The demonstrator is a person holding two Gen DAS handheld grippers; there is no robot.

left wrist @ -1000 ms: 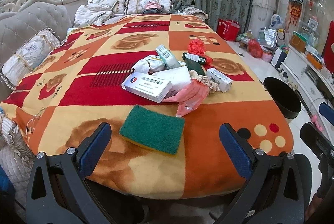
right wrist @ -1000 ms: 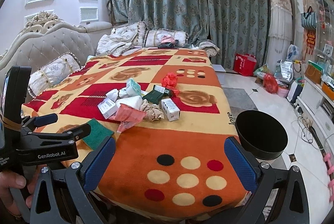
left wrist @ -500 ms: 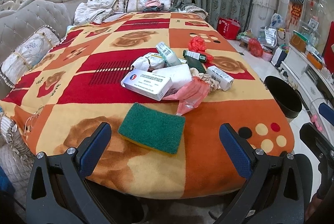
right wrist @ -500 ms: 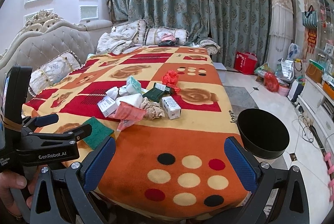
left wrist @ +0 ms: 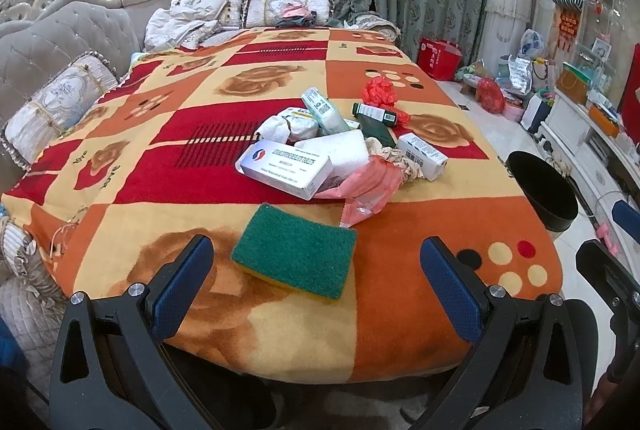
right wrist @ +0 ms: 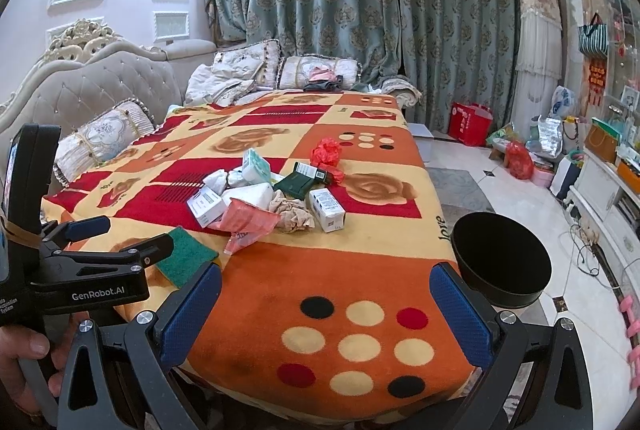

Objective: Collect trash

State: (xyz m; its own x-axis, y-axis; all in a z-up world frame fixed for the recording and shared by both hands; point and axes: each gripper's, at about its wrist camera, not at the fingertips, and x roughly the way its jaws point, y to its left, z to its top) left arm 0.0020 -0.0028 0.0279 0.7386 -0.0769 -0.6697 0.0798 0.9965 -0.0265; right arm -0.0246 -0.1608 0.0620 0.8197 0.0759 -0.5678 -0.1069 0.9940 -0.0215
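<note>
Approach step, nothing yet picked: left gripper [left wrist: 316, 282] and right gripper [right wrist: 326, 302] both gape wide and empty short of the trash pile [left wrist: 340, 149], so next comes a reach in, probably toward the black bin [right wrist: 500, 262] side.

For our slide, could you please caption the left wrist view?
Open left gripper hovers before a green sponge, trash pile beyond, black bin beside the table.

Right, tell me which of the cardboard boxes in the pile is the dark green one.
The dark green box lies at the pile's far side, beside the red plastic bag; the other boxes are white.
</note>
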